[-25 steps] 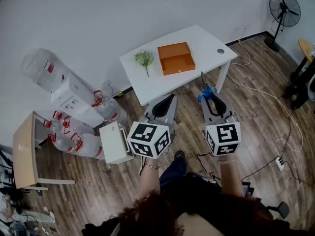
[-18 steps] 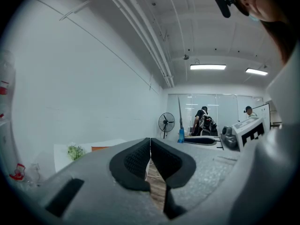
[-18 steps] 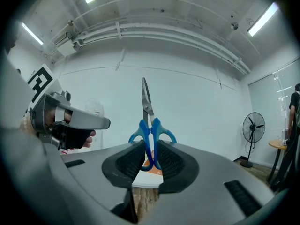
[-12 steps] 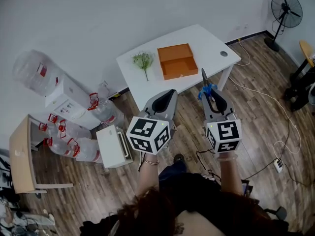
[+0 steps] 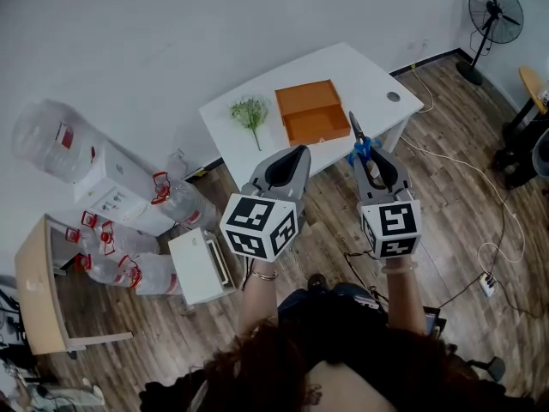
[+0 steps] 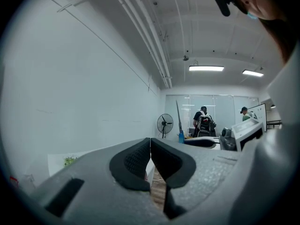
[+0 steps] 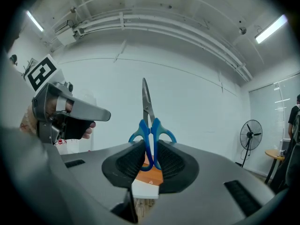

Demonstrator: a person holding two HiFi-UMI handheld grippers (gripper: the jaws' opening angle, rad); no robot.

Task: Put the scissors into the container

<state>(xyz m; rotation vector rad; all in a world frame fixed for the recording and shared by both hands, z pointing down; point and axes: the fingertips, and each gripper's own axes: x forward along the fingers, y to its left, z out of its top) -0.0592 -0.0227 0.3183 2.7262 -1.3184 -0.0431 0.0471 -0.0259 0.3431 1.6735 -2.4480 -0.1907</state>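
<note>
Blue-handled scissors (image 7: 150, 130) stand upright between the pads of my right gripper (image 7: 151, 157), blades pointing up. In the head view the scissors (image 5: 358, 142) stick out ahead of the right gripper (image 5: 371, 163), just short of the white table's near edge. The orange container (image 5: 310, 110), an open shallow box, sits on the white table (image 5: 360, 75) ahead. My left gripper (image 5: 292, 163) is held level beside the right one, with its jaws together and nothing between them (image 6: 150, 159).
A small green plant sprig (image 5: 250, 110) lies on the table left of the container. Water bottles (image 5: 111, 251) and a white box (image 5: 199, 267) crowd the floor at left. A standing fan (image 5: 495, 15) and cables (image 5: 480, 187) are at right. People stand far off in the left gripper view.
Both grippers have moved forward toward the white table, the scissors still held in the right one. The table and container now sit closer to the gripper tips.
</note>
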